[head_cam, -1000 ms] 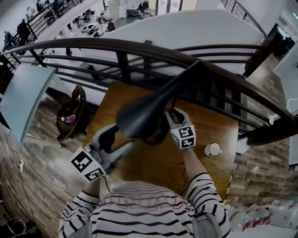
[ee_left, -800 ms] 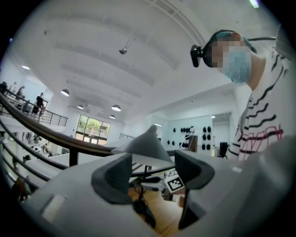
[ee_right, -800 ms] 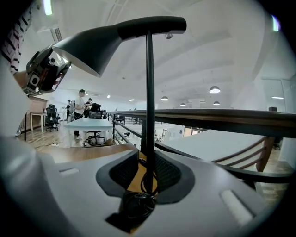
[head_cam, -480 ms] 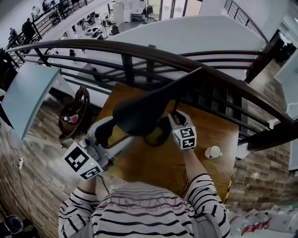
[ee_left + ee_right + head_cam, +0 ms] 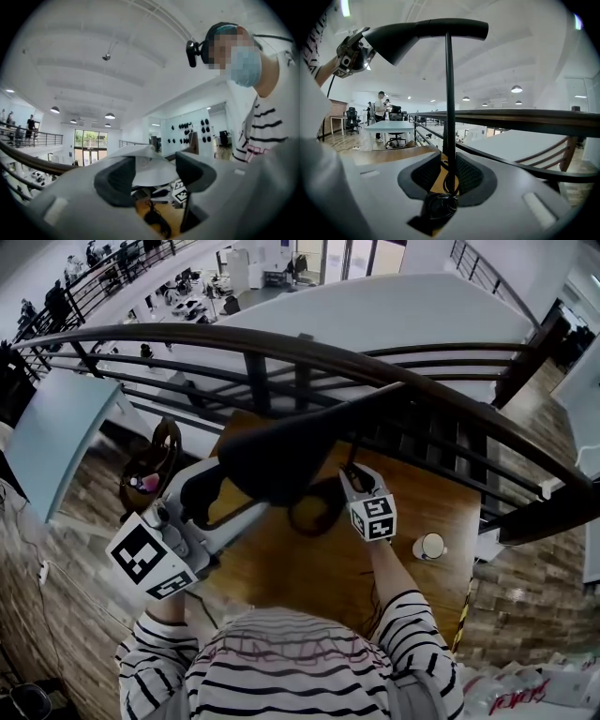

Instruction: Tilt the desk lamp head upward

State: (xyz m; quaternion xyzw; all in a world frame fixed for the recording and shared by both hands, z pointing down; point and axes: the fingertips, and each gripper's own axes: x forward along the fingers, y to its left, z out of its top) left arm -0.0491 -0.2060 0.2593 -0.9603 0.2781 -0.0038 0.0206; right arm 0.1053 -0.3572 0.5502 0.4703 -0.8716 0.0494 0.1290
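Note:
The black desk lamp stands on the wooden table (image 5: 422, 493). Its head (image 5: 277, 460) points left and its thin pole (image 5: 449, 93) rises from a round base (image 5: 314, 514). My left gripper (image 5: 220, 507) is at the shade's mouth. In the left gripper view the shade's white inside (image 5: 150, 169) lies between the closing jaws of that gripper (image 5: 152, 176), and I see no pad pressing on it. My right gripper (image 5: 349, 474) is low on the lamp. In its own view this gripper (image 5: 449, 173) is shut on the pole just above the coiled cable (image 5: 440, 206).
A dark curved railing (image 5: 394, 371) runs along the table's far side, with a drop behind it. A small white cup (image 5: 431, 543) sits on the table to the right. A dark round chair (image 5: 150, 474) stands left of the table. My striped sleeves fill the bottom.
The left gripper has swung left and up towards the camera. The lamp head has moved up and left with it. The right gripper has stayed on the pole.

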